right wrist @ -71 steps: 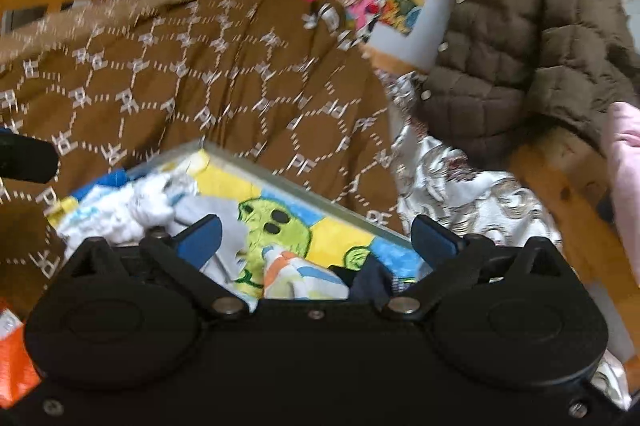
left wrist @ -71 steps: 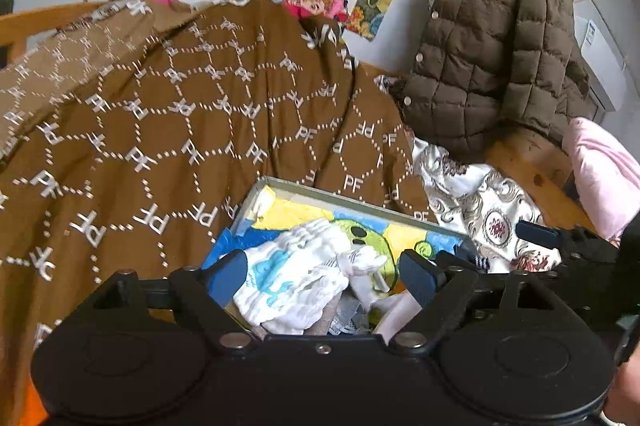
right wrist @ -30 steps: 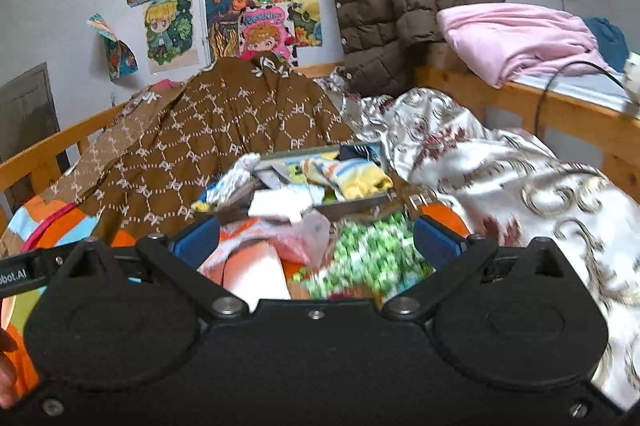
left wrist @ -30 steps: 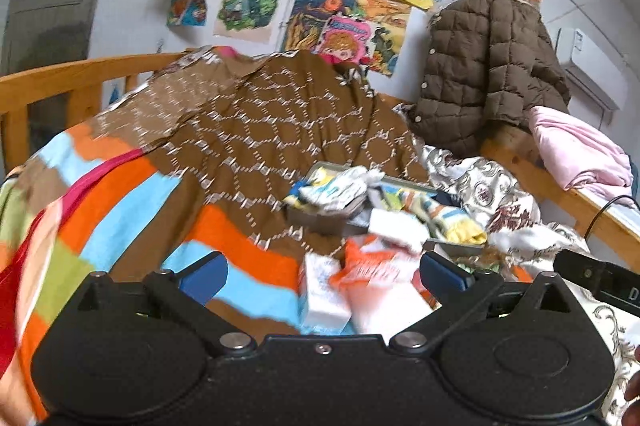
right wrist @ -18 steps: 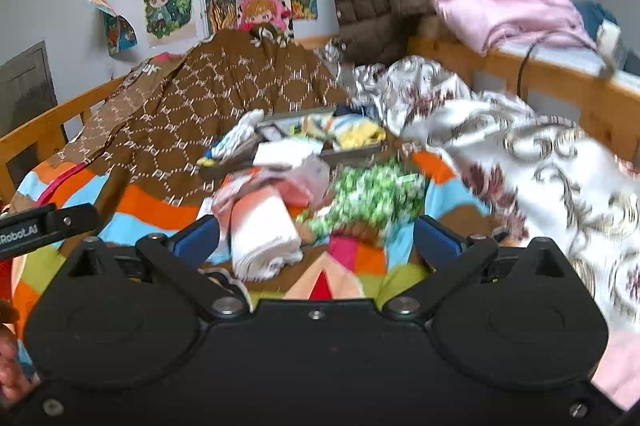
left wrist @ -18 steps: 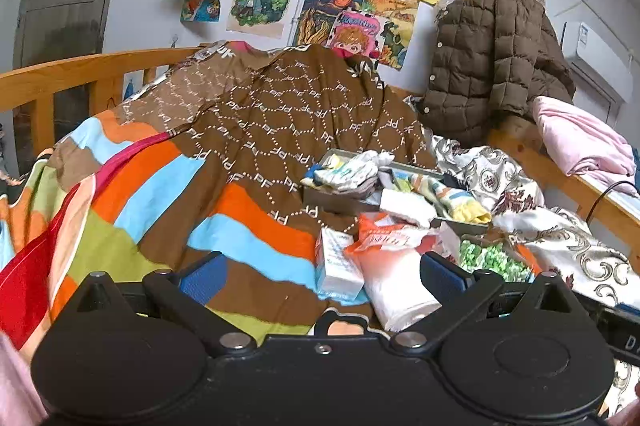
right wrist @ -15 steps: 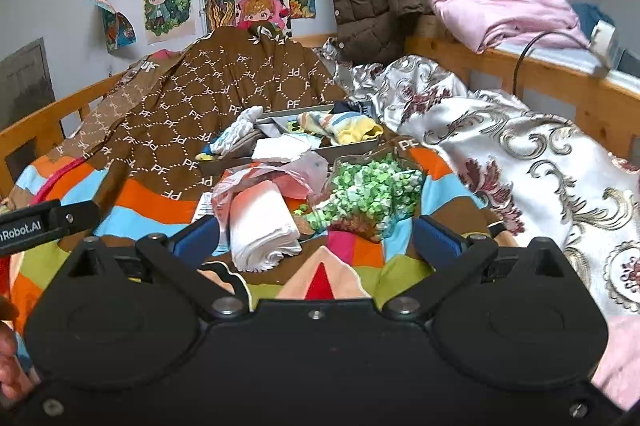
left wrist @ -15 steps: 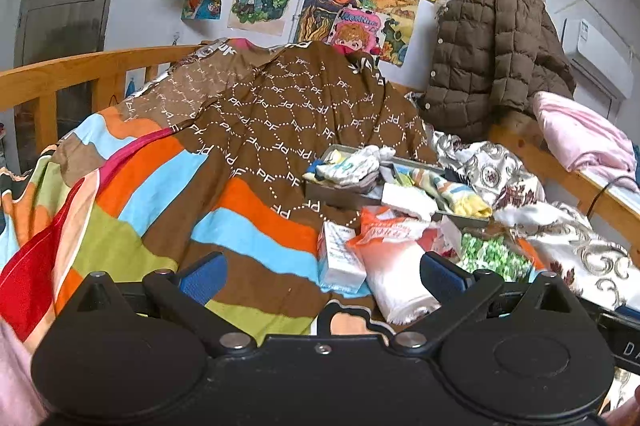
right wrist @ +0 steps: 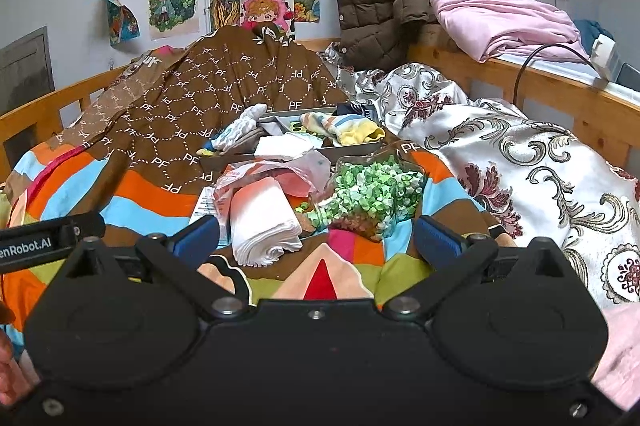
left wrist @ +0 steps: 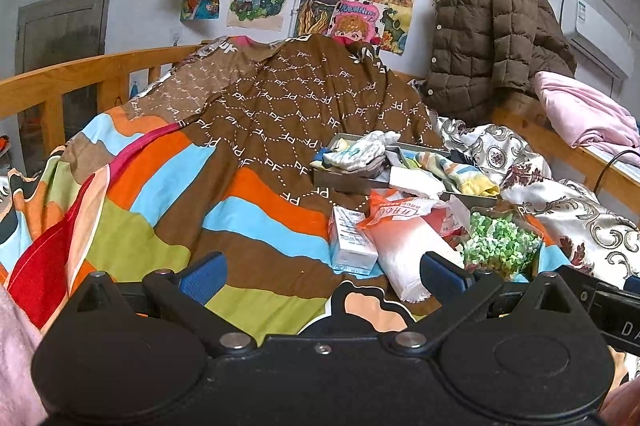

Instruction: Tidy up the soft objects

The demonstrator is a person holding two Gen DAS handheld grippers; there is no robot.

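Both grippers I held level above the striped blanket (left wrist: 168,210), the left gripper (left wrist: 320,272) and right gripper (right wrist: 316,236) each with fingers spread wide and empty. Ahead, well apart from them, sat the metal tray (right wrist: 352,148) heaped with socks (right wrist: 344,130), a rolled white cloth (right wrist: 264,222) just before it.

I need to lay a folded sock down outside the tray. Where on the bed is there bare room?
Free: the striped blanket left of the small box, and the strip just ahead of both open grippers. Crowded: the tray, heaped with socks, and the patch below it holding the towel roll and green bag.
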